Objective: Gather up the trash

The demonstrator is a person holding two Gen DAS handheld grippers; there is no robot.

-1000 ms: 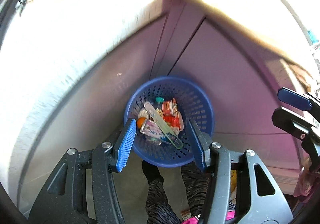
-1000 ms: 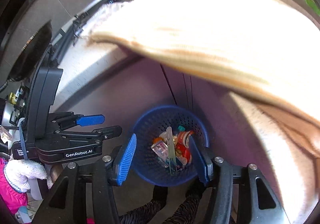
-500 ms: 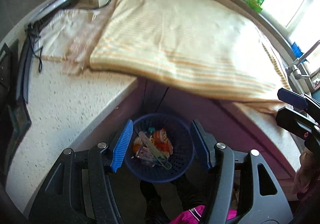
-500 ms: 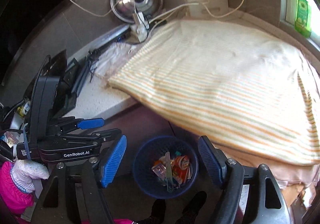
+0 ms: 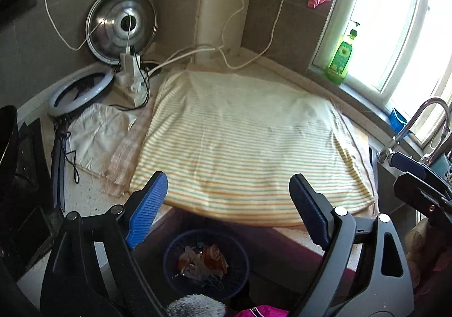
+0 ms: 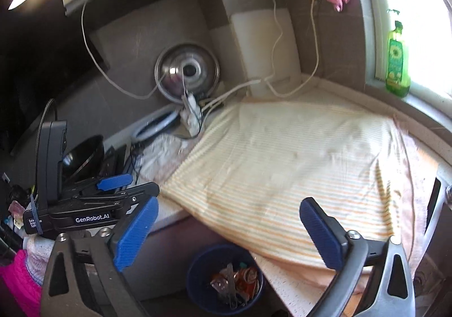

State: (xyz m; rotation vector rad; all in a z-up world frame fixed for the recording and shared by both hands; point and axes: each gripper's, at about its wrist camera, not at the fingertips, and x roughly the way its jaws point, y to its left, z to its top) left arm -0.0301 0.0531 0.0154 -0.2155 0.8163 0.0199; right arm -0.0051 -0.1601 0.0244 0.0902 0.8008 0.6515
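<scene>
Both claws, left gripper [image 5: 228, 212] and right gripper [image 6: 228, 229], gape empty above the counter's front edge; the light, crinkly wrappers [image 6: 236, 280] in the blue basket [image 6: 197, 269] likely need gentle pinches.

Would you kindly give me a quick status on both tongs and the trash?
Left tongs open, empty. Right tongs open, empty. Trash in blue basket on floor below counter. Striped cloth bare, nothing in the way.
</scene>
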